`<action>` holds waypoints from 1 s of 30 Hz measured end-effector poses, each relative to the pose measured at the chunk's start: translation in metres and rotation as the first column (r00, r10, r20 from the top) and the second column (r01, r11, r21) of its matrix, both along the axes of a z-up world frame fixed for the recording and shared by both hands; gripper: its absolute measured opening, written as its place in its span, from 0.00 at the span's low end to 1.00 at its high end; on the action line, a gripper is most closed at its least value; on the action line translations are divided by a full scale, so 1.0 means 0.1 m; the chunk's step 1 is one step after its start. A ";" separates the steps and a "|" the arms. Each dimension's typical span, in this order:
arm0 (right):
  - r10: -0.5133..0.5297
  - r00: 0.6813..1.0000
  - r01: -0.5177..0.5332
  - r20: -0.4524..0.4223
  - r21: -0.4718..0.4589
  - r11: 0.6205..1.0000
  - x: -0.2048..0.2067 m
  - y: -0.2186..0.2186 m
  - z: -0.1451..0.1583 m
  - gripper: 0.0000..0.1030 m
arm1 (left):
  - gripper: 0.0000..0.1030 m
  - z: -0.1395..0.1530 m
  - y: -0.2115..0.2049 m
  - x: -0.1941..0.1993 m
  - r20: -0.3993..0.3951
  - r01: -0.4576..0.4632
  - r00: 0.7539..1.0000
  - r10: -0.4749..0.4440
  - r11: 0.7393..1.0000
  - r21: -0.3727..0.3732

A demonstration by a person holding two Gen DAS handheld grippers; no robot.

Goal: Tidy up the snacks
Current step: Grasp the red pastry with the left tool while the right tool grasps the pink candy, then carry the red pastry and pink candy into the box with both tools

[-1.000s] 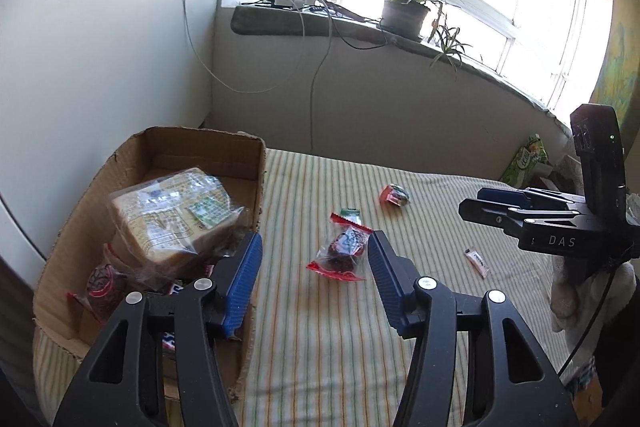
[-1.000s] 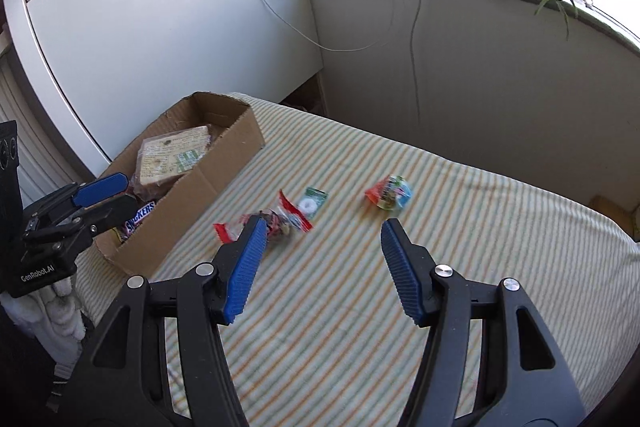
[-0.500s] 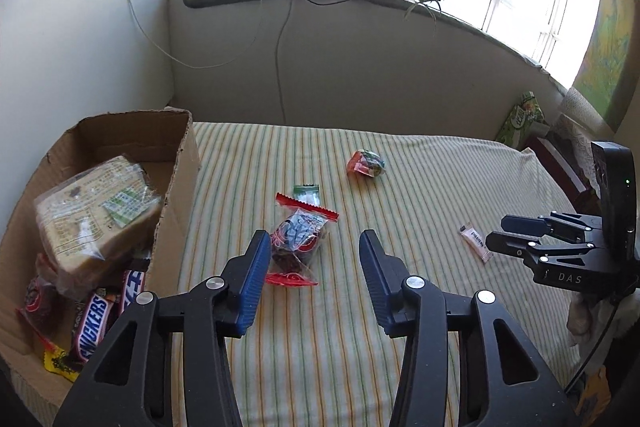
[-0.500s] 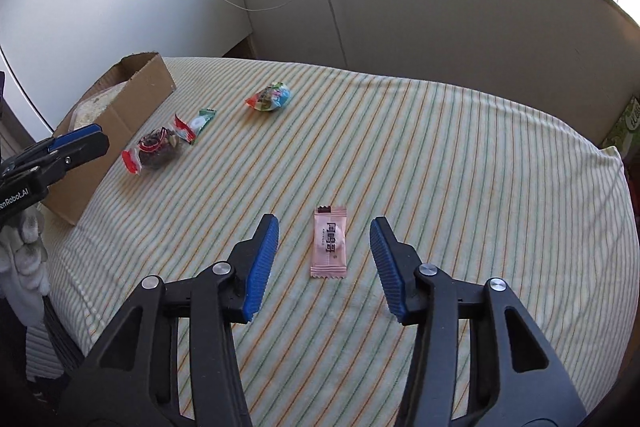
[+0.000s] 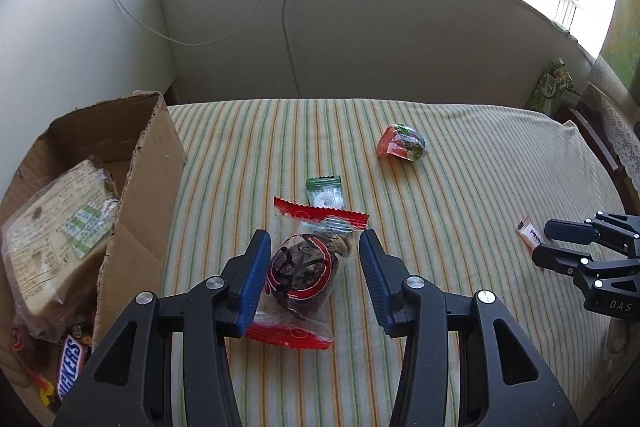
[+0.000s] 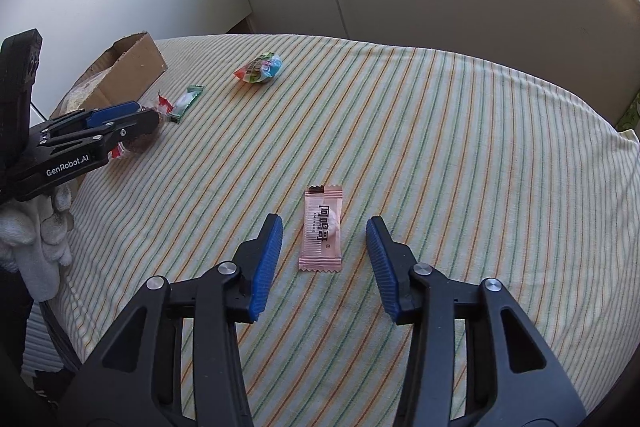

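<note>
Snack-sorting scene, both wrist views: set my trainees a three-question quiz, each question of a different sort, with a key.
1. True or false: the left gripper has a red-ended clear packet between its fingers.
2. Which snack lies between the right gripper fingers? A) pink sachet B) green sachet C) round multicoloured packet
3. Fill in: snacks already sorted sit in the ____ at the striped cloth's left edge.

Key
1. True; it lies on the cloth, not lifted.
2. A; both pads stand clear of it.
3. Cardboard box.
</note>
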State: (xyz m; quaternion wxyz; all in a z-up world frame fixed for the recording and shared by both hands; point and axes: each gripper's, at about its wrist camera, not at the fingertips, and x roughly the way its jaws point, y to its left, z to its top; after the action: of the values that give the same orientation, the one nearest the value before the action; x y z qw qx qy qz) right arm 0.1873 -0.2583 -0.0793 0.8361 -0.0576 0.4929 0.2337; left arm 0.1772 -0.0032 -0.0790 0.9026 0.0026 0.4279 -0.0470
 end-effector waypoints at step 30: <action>0.045 0.997 -0.039 0.059 -0.107 0.993 -0.13 0.13 0.09 0.20 | 0.31 0.06 0.18 -0.27 0.040 -0.020 0.999 0.022 0.998 -0.067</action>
State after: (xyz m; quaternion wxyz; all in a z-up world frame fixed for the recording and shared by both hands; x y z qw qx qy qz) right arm 0.1746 -0.2455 -0.0703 0.8415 -0.1193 0.4775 0.2229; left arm 0.1505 0.0145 -0.0731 0.9111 -0.0311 0.4078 -0.0516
